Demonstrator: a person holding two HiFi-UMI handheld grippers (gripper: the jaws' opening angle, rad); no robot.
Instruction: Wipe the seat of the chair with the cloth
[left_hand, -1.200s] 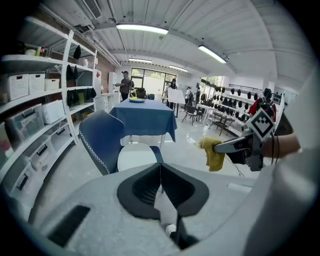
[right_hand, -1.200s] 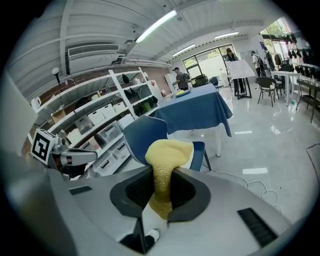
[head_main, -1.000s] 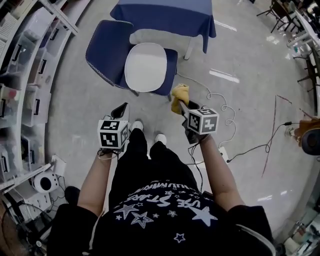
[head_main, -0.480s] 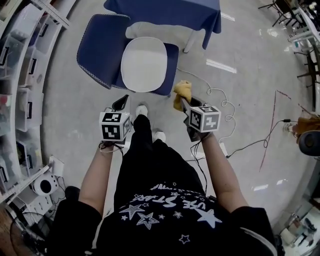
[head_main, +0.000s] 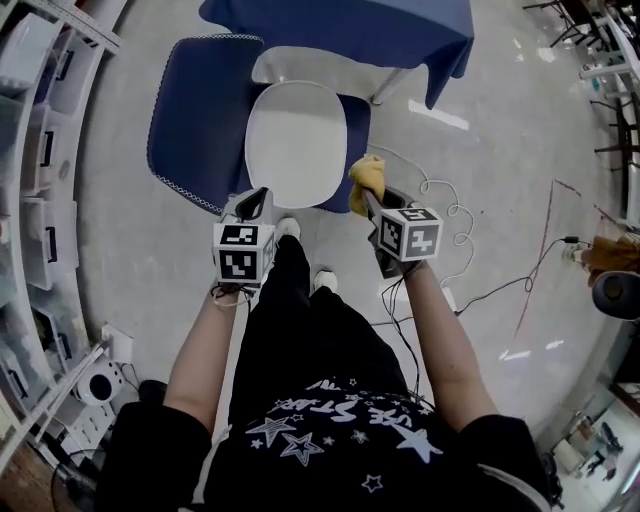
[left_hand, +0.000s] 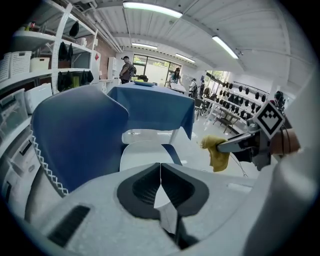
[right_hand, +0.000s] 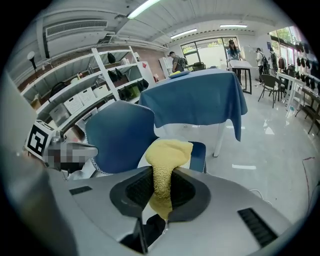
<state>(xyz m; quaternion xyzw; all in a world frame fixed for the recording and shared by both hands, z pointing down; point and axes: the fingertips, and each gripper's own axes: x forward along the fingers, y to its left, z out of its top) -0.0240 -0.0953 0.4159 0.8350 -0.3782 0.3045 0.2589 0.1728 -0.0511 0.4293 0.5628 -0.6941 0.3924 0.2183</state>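
Note:
A blue chair (head_main: 200, 110) with a white seat (head_main: 295, 140) stands on the floor in front of the person. My right gripper (head_main: 366, 196) is shut on a yellow cloth (head_main: 365, 180), held above the seat's near right edge. In the right gripper view the cloth (right_hand: 165, 160) bunches between the jaws, with the chair (right_hand: 120, 135) behind it. My left gripper (head_main: 254, 205) hovers at the seat's near left edge, shut and holding nothing. The left gripper view shows the seat (left_hand: 142, 152), the chair back (left_hand: 75, 135) and the cloth (left_hand: 216, 152).
A table with a blue cloth (head_main: 350, 25) stands just beyond the chair. Shelves with bins (head_main: 40, 150) line the left side. White and black cables (head_main: 450, 230) trail over the floor at right. The person's shoes (head_main: 320, 278) are close to the chair.
The person has stepped towards the chair. Both grippers have moved forward, up to the seat's near edge. The cloth stays in the right gripper.

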